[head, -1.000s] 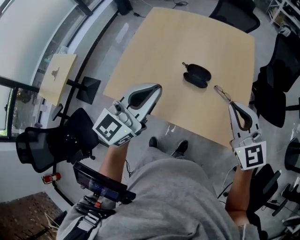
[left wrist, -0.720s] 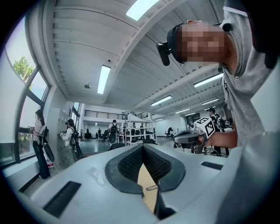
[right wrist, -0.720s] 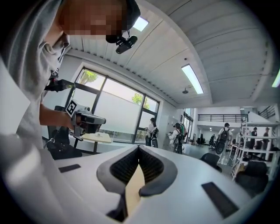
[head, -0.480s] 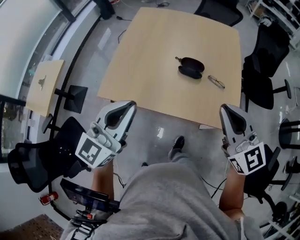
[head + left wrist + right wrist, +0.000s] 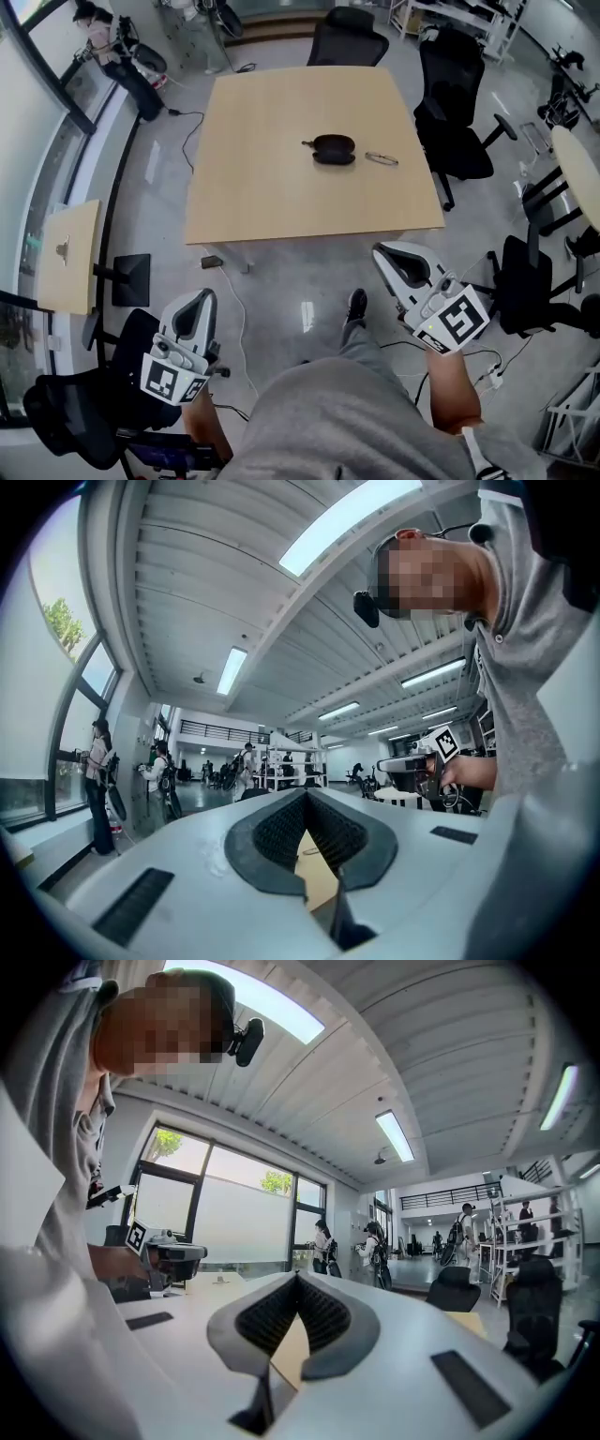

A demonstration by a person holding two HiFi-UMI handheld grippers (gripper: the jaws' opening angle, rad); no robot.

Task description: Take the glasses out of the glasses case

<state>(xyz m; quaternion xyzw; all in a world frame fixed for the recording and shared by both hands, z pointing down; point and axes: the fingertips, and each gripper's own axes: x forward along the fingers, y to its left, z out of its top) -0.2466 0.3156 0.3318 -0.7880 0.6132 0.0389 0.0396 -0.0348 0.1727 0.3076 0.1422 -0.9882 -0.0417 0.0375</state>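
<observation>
The black glasses case lies near the middle of the light wooden table, far ahead of me. The glasses rest on the tabletop just right of the case, outside it. My left gripper is low on the left over the grey floor, well short of the table, shut and empty. My right gripper hangs below the table's near right corner, also shut with nothing in it. In the left gripper view the jaws meet at their tips. The right gripper view shows its jaws closed the same way.
Black office chairs stand behind the table, at its right side, at lower right and lower left. A small wooden side table is at the left. Several people stand by the windows.
The view has pulled back from the table. Both grippers have come away from its near edge and now hang over the floor. Case and glasses keep their places on the table.
</observation>
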